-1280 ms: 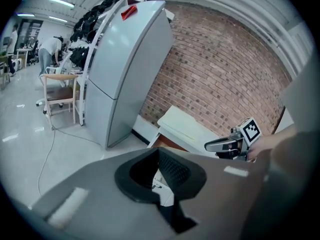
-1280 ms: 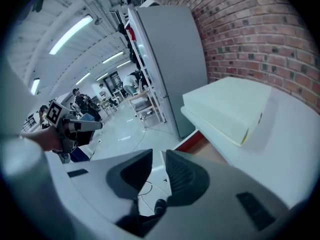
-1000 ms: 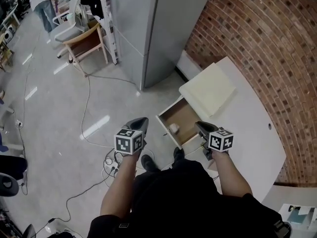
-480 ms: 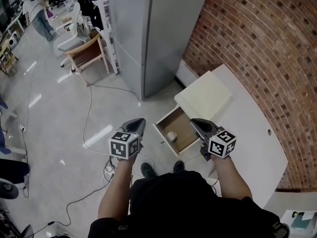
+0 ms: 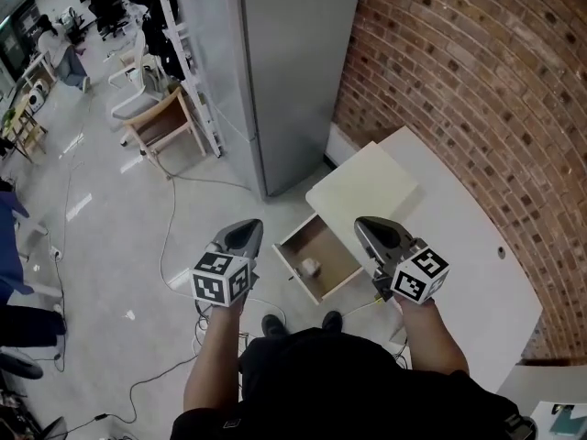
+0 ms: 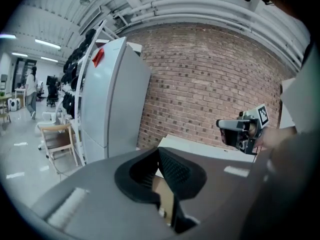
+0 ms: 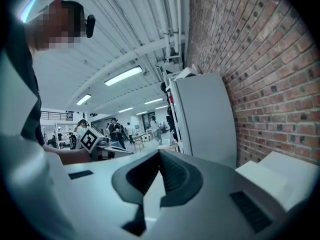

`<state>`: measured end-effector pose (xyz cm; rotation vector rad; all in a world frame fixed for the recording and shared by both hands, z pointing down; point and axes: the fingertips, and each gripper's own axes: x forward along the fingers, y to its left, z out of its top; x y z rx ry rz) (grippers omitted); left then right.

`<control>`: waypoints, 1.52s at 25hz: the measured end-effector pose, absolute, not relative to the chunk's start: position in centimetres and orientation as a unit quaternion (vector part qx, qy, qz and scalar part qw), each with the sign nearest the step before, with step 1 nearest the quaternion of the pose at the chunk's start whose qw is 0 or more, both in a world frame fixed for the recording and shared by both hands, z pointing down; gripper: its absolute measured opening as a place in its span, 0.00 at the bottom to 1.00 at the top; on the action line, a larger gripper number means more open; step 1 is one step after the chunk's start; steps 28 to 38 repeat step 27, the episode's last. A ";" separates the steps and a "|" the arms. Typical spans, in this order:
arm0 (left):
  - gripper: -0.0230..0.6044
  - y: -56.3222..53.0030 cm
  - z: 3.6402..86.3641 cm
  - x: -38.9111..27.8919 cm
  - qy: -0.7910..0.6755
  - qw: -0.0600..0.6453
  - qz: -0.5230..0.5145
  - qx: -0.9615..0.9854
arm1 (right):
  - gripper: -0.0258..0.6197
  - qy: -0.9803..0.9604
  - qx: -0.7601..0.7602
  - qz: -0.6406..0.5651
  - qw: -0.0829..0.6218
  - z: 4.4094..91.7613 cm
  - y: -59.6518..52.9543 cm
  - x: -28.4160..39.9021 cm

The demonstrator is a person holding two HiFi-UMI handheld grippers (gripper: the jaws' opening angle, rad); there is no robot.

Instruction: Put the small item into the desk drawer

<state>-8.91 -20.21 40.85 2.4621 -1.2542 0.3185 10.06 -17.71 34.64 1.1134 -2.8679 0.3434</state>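
Observation:
The desk drawer (image 5: 323,244) stands pulled out from the white desk (image 5: 459,246), its brown bottom showing. A small white item (image 5: 310,266) lies inside it near the front. My left gripper (image 5: 246,230) hangs over the floor to the left of the drawer, shut and empty. To the drawer's right, by the desk edge, my right gripper (image 5: 371,229) is also shut with nothing in it. Both sets of jaws meet at the tips in the left gripper view (image 6: 159,151) and the right gripper view (image 7: 160,154). Neither gripper touches the item.
A cream board (image 5: 360,191) lies on the desk above the drawer. A tall grey cabinet (image 5: 284,62) stands against the brick wall (image 5: 477,81). Cables (image 5: 165,236) trail over the floor, with a wooden chair (image 5: 165,122) and people further off.
The head view has tilted up, so drawer and desk sit lower in frame. Both grippers keep their places either side of the drawer. The item stays in the drawer.

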 end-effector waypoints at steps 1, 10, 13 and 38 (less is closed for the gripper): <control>0.06 -20.4 40.1 -8.3 -0.447 0.167 0.113 0.872 | 0.06 -0.927 0.360 0.103 0.016 33.9 -17.8 10.6; 0.06 -21.2 33.9 -3.8 -0.461 0.082 0.080 0.880 | 0.06 -0.939 0.341 0.033 -0.001 29.6 -16.4 14.1; 0.06 -21.2 32.6 -2.7 -0.458 0.068 0.074 0.883 | 0.06 -0.939 0.342 0.028 -0.011 29.0 -16.6 14.7; 0.06 -20.9 31.5 -3.1 -0.454 0.057 0.076 0.886 | 0.06 -0.941 0.335 0.025 -0.038 27.8 -17.6 13.6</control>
